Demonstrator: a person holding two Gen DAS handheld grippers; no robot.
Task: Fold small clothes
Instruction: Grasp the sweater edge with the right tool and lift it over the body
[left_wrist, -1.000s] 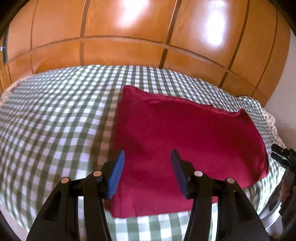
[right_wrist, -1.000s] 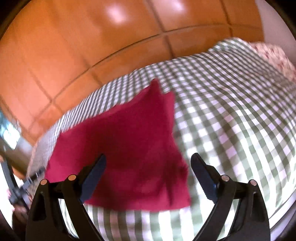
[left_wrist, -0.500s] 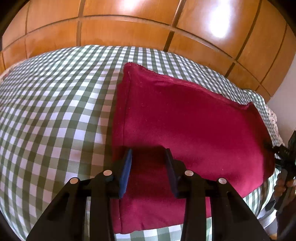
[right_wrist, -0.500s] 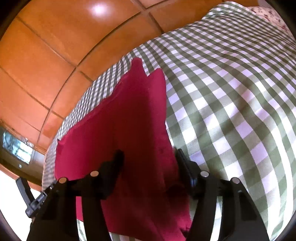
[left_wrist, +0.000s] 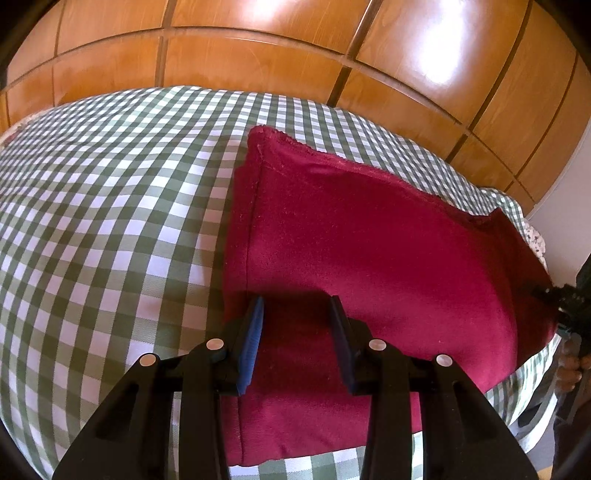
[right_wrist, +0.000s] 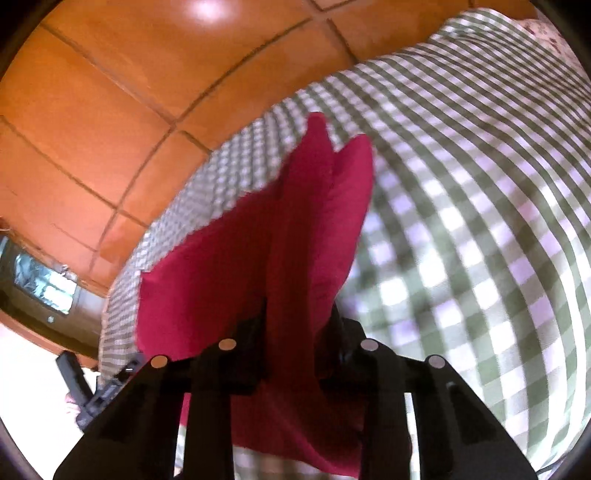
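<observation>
A dark red folded garment (left_wrist: 369, 251) lies on a green and white checked cloth (left_wrist: 110, 221). My left gripper (left_wrist: 295, 321) sits low over the garment's near left part, its blue-padded fingers (left_wrist: 253, 332) partly open with red fabric between them, not pinched. In the right wrist view my right gripper (right_wrist: 295, 317) is shut on the garment (right_wrist: 295, 221), whose edge rises in a ridge between the fingers. The right gripper also shows at the right edge of the left wrist view (left_wrist: 561, 299), at the garment's right end.
A wooden panelled wall (left_wrist: 295, 48) stands behind the checked surface. A floral cloth (right_wrist: 546, 33) shows at the far corner. The left gripper's body (right_wrist: 85, 384) shows at the lower left of the right wrist view, beyond the surface's edge.
Both grippers dropped onto the garment. The left narrowed its fingers over the near left part. The right closed from wide open onto the right edge and lifted it into a ridge.
</observation>
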